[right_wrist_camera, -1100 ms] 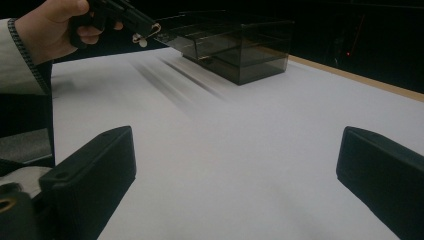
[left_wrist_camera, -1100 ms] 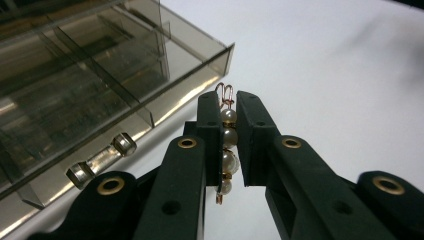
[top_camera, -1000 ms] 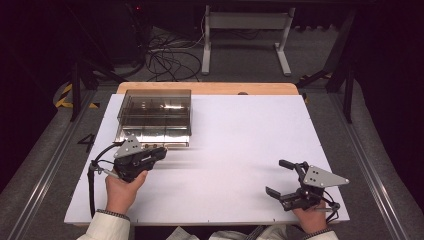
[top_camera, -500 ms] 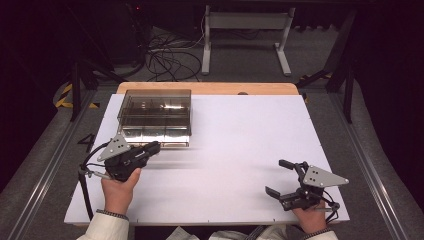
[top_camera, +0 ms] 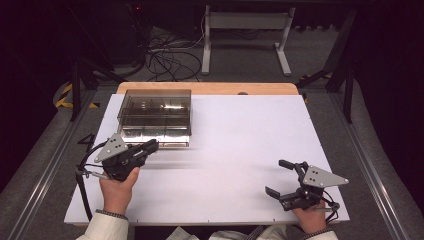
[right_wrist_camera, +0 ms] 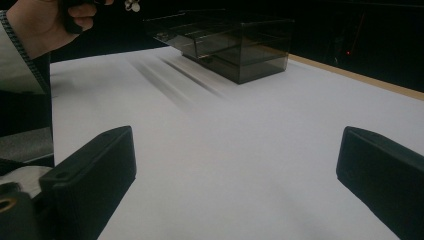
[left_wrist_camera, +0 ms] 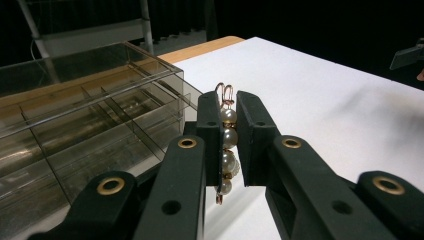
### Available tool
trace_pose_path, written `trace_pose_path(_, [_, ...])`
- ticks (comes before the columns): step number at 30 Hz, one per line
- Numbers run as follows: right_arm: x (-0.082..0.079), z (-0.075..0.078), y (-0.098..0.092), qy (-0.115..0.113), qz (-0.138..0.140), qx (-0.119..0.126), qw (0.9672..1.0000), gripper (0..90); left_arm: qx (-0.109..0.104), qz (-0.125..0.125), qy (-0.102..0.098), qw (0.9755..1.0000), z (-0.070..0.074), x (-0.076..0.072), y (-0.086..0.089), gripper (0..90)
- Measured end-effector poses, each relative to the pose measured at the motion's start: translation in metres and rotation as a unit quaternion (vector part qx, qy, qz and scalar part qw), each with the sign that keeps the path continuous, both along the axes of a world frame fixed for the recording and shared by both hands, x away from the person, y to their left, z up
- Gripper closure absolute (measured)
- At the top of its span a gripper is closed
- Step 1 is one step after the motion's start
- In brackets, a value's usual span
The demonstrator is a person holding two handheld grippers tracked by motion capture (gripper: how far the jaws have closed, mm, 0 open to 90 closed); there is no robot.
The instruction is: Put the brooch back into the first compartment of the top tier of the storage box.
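My left gripper (top_camera: pixel 152 146) hovers just in front of the clear compartment box (top_camera: pixel 155 116), near its front left corner. It is shut on a short string of pearls on copper wire (left_wrist_camera: pixel 229 135), which stands upright between the pads with a wire loop sticking out at the top. In the left gripper view the box (left_wrist_camera: pixel 75 125) lies to the left of the jaws, its divided cells bare. My right gripper (top_camera: pixel 276 176) rests at the front right of the white table, open, with nothing between its wide-spread jaws (right_wrist_camera: pixel 235 165).
The white tabletop (top_camera: pixel 240 135) stretches between the two hands. A wooden strip (top_camera: pixel 210 88) runs along its far edge. Cables and a metal stand lie on the dark floor beyond. The smoky box (right_wrist_camera: pixel 235 45) sits far from the right gripper.
The left hand has drifted a little to the left with the pearl piece still clamped. The right hand has kept still.
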State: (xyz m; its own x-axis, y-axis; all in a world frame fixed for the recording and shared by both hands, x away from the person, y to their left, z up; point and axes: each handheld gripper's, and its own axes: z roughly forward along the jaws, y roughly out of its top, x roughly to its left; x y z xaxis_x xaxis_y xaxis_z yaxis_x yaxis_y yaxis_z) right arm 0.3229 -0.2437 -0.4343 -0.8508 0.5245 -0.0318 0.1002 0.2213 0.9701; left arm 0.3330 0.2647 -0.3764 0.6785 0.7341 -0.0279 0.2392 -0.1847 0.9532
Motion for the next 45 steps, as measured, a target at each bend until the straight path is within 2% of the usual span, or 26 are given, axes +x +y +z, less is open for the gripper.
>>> trace_pose_path(3, [0.000,0.000,0.000,0.000,0.000,-0.001,1.0000,3.0,-0.001,0.001,-0.002,1.0000,0.002,0.000,-0.001,82.2])
trace_pose_path(12, [0.000,-0.001,0.001,0.001,0.001,-0.002,1.0000,3.1,0.018,0.005,-0.007,0.9998,0.013,0.005,-0.002,82.2])
trace_pose_path(17, [0.000,-0.001,0.002,0.001,0.002,-0.003,1.0000,3.0,0.022,-0.002,0.005,0.9997,0.018,0.011,-0.001,82.1])
trace_pose_path(26, [0.001,-0.001,0.002,0.001,0.001,-0.004,1.0000,3.1,0.029,0.009,0.008,0.9995,0.029,0.019,0.003,82.1])
trace_pose_path(28, [0.001,-0.001,0.002,0.001,0.001,-0.004,1.0000,3.1,0.037,0.007,0.017,0.9991,0.031,0.023,0.005,82.1])
trace_pose_path(31, [0.001,-0.001,0.002,0.002,0.002,-0.005,1.0000,3.0,0.037,0.008,0.031,0.9988,0.033,0.027,0.007,82.1])
trace_pose_path(34, [0.001,-0.001,0.002,0.001,0.003,-0.005,1.0000,3.0,0.035,0.014,0.042,0.9984,0.033,0.030,0.010,82.1])
trace_pose_path(38, [0.001,-0.001,0.002,0.002,0.002,-0.005,1.0000,3.0,0.036,0.029,0.044,0.9980,0.036,0.033,0.015,82.1])
trace_pose_path(41, [0.001,-0.001,0.002,0.002,0.003,-0.006,1.0000,3.0,0.047,0.043,0.040,0.9972,0.038,0.034,0.018,82.1])
trace_pose_path(44, [0.001,-0.002,0.003,0.005,0.004,-0.005,1.0000,3.1,0.039,0.049,0.047,0.9969,0.039,0.036,0.021,82.1])
trace_pose_path(45, [0.001,-0.002,0.003,0.005,0.004,-0.006,1.0000,3.1,0.043,0.056,0.047,0.9964,0.039,0.037,0.021,82.1])
